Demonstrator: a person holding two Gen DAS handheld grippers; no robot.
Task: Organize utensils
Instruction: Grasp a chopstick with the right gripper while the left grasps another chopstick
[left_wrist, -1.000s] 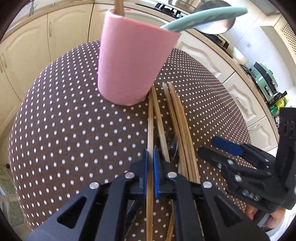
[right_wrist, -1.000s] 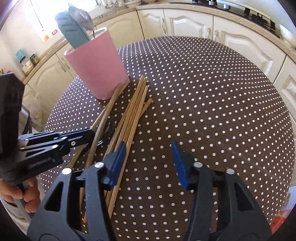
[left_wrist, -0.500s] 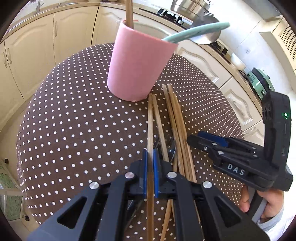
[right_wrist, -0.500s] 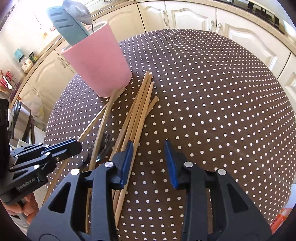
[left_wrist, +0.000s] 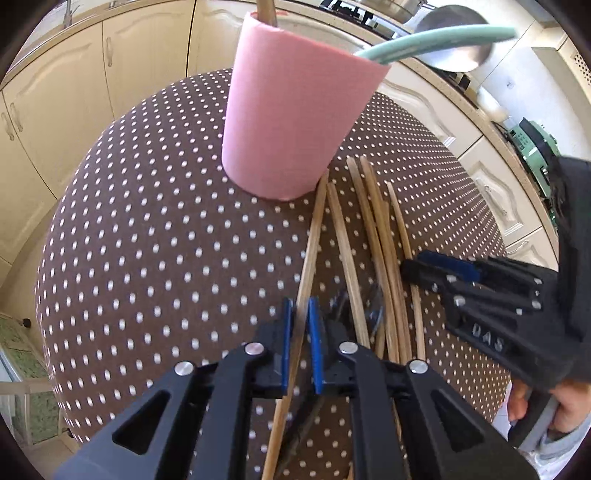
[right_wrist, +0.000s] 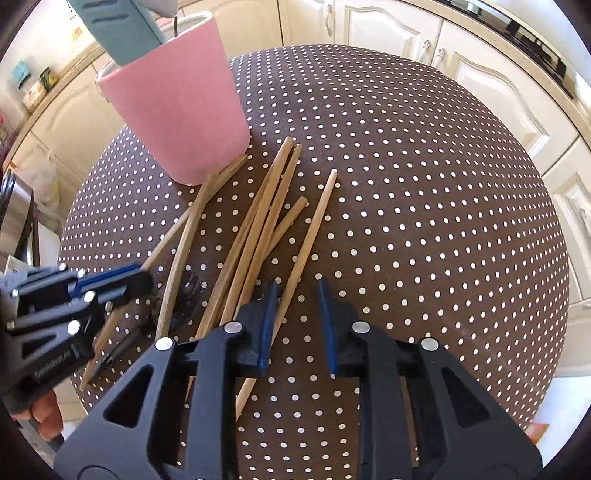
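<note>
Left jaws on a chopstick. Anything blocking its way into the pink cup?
Nothing on the table blocks it. The left gripper pinches a chopstick whose far tip lies beside the pink cup base. The cup mouth already holds a teal spatula, a ladle and a wooden handle.

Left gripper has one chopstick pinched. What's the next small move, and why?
Probably lift the left gripper and tip its wooden chopstick upright toward the pink cylindrical cup. The far tip lies at the cup's base, and the open right gripper only straddles another loose chopstick.
</note>
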